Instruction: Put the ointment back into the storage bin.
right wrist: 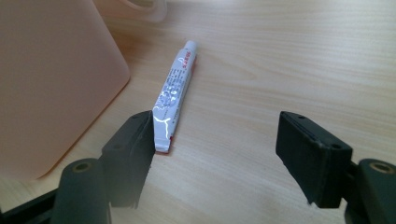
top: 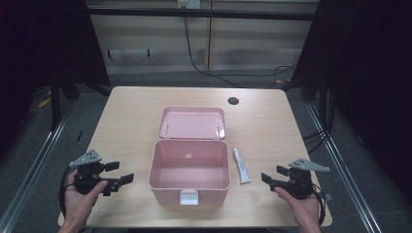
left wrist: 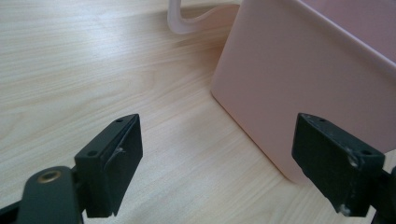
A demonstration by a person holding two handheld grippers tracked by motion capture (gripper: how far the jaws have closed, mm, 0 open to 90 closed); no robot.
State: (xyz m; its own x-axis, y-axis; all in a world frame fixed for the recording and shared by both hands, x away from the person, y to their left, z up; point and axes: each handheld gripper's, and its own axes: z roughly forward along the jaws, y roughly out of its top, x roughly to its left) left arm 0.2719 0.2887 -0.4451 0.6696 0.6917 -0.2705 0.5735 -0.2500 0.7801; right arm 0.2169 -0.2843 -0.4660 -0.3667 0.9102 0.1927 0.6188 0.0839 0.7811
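Observation:
An open pink box (top: 189, 166) stands in the middle of the table, its lid (top: 193, 123) folded back flat behind it. A small white tube (top: 241, 165) lies on the wood just right of the box. My left gripper (top: 118, 174) rests open near the front left, jaws pointing at the box's left wall (left wrist: 303, 88). My right gripper (top: 272, 176) is open at the front right, just short of the tube's near end (right wrist: 173, 95). Nothing is between either pair of jaws.
The light wooden table (top: 126, 121) has a round cable hole (top: 233, 101) at the back right. The box has a white latch (top: 189, 197) on its front wall. Metal rails run along both sides of the table on the floor.

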